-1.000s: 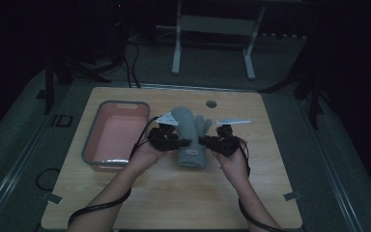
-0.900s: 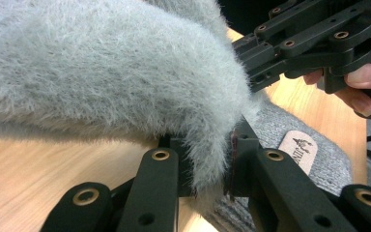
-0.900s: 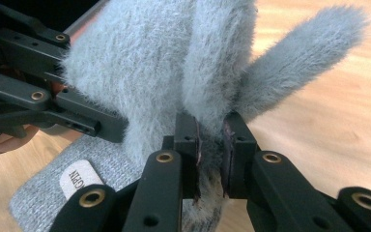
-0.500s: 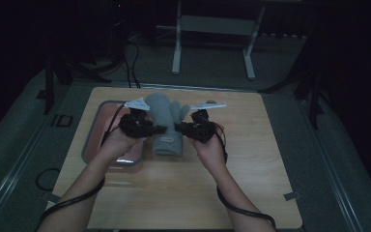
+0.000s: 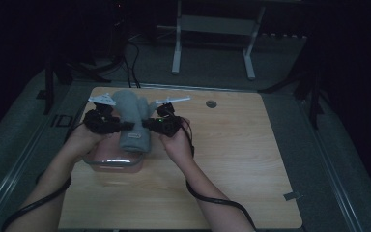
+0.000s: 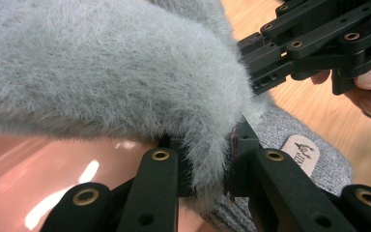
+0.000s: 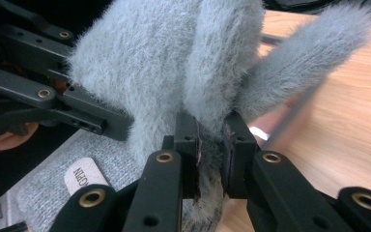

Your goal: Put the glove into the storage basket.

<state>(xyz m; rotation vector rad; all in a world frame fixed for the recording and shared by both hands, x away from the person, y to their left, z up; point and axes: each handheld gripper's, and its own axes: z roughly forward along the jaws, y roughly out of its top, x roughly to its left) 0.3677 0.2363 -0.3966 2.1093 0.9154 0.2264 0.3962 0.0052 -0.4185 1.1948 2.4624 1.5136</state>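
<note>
A grey fuzzy glove (image 5: pixel 133 118) with a knit cuff and a small tan label (image 6: pixel 302 150) hangs between both grippers, over the right end of the pink tray (image 5: pixel 111 162). My left gripper (image 5: pixel 121 126) is shut on the glove's left edge; in the left gripper view its jaws pinch the fur (image 6: pixel 210 159). My right gripper (image 5: pixel 147 124) is shut on the opposite edge, and fur is squeezed between its pads (image 7: pixel 210 145). The glove's fingers (image 7: pixel 309 53) point up and away. Each gripper view shows the other gripper close by (image 6: pixel 290 48) (image 7: pixel 53 106).
The wooden table (image 5: pixel 232 159) stretches bare to the right of the hands, with a round cable hole (image 5: pixel 211 103) near its far edge. The tray's pink floor (image 6: pixel 38 164) lies right below the glove. Cables trail from both forearms toward the near edge.
Both grippers have carried the glove leftward from the table's middle to above the pink tray, keeping their hold on it throughout.
</note>
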